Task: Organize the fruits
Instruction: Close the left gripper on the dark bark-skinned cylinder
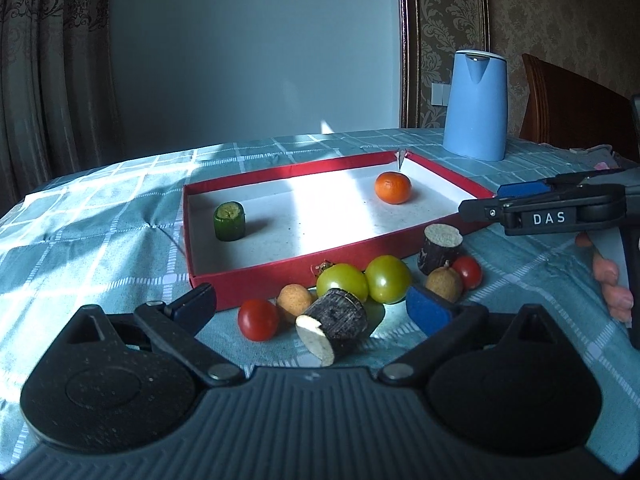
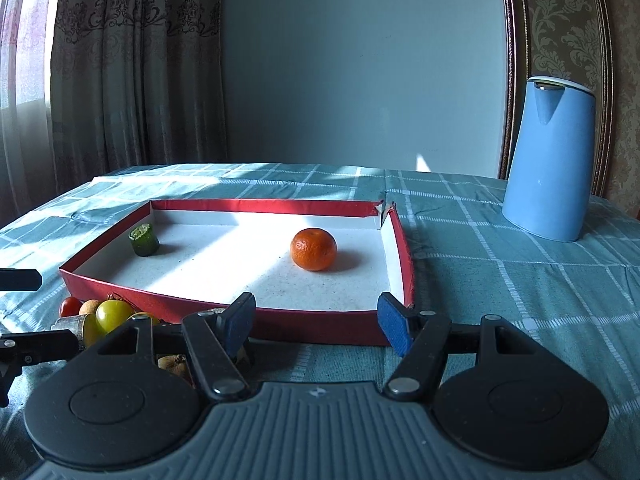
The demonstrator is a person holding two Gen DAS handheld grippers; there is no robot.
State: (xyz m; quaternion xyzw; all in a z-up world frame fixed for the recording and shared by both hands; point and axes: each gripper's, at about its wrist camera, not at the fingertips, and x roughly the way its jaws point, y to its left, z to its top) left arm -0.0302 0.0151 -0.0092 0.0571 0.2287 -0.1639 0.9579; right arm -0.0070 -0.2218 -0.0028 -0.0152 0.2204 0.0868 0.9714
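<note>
Worktop (image 2: 520, 280) has a checked teal cloth, with a blue kettle (image 2: 548, 160) at the back right. The red tray (image 2: 320, 322) holds just an orange (image 2: 313, 249) and a cucumber chunk (image 2: 144, 239), well apart. Tomatoes (image 1: 362, 282) and other bits sit piled just outside its near wall. Left claw (image 1: 316, 306) is wide open around that pile, gripping nothing; right claw (image 2: 318, 322) is open and empty too.
</note>
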